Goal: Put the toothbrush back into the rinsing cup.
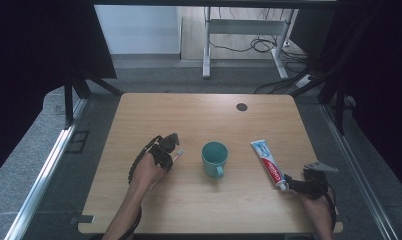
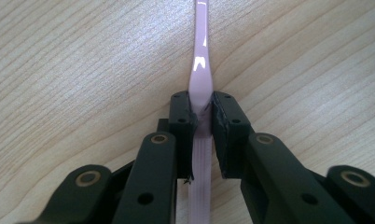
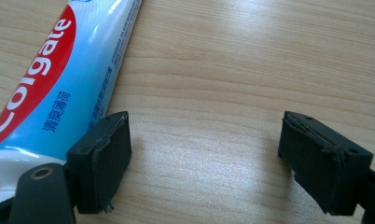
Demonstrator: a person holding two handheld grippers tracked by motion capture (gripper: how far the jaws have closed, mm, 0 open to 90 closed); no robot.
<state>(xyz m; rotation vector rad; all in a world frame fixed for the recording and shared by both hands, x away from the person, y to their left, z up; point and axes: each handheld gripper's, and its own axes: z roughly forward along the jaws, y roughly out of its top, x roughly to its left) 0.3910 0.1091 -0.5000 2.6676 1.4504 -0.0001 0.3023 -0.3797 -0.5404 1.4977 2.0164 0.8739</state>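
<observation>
A pale pink toothbrush (image 2: 200,70) lies on the wooden table (image 1: 199,110), and my left gripper (image 2: 203,119) is shut on its handle, the black pads pressing both sides. From above, my left gripper (image 1: 175,145) sits just left of a teal mug (image 1: 214,158), with the toothbrush (image 1: 179,155) end poking out toward the mug. A toothpaste tube (image 1: 268,162), blue, white and red, lies to the right of the mug. My right gripper (image 1: 289,184) rests open by the tube's cap end. In the right gripper view the toothpaste tube (image 3: 59,79) lies outside the left jaw of my right gripper (image 3: 209,144).
A dark round grommet (image 1: 241,107) sits near the table's far edge. Beyond the table is a grey floor with a white desk frame (image 1: 244,30) and cables. Metal rails run along both sides.
</observation>
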